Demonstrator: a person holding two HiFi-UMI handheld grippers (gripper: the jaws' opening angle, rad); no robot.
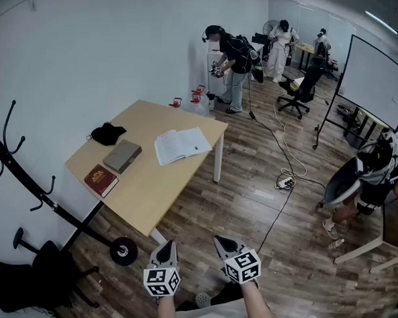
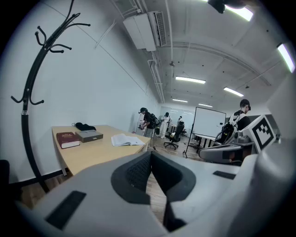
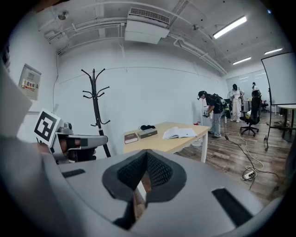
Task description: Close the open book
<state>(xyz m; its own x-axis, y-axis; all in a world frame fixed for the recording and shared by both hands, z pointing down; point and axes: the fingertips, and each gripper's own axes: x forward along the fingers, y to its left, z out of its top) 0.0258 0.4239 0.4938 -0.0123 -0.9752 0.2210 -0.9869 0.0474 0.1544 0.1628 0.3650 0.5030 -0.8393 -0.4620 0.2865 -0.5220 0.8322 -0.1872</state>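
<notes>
An open book (image 1: 181, 145) with white pages lies flat near the right end of a light wooden table (image 1: 146, 186); it also shows in the left gripper view as the open book (image 2: 125, 140) and in the right gripper view as the open book (image 3: 179, 133). My left gripper (image 1: 165, 246) and right gripper (image 1: 224, 242) hang low over the floor, well short of the table, side by side. Both are shut with nothing between their jaws. The left gripper (image 2: 151, 155) and the right gripper (image 3: 146, 154) point roughly toward the table.
A red book (image 1: 101, 180), a grey book (image 1: 122, 156) and a black cloth (image 1: 108, 133) lie on the table's left part. A black coat rack (image 1: 29, 175) stands to the left. People, an office chair (image 1: 302, 87), a whiteboard (image 1: 374, 80) and a floor cable (image 1: 284, 151) lie beyond.
</notes>
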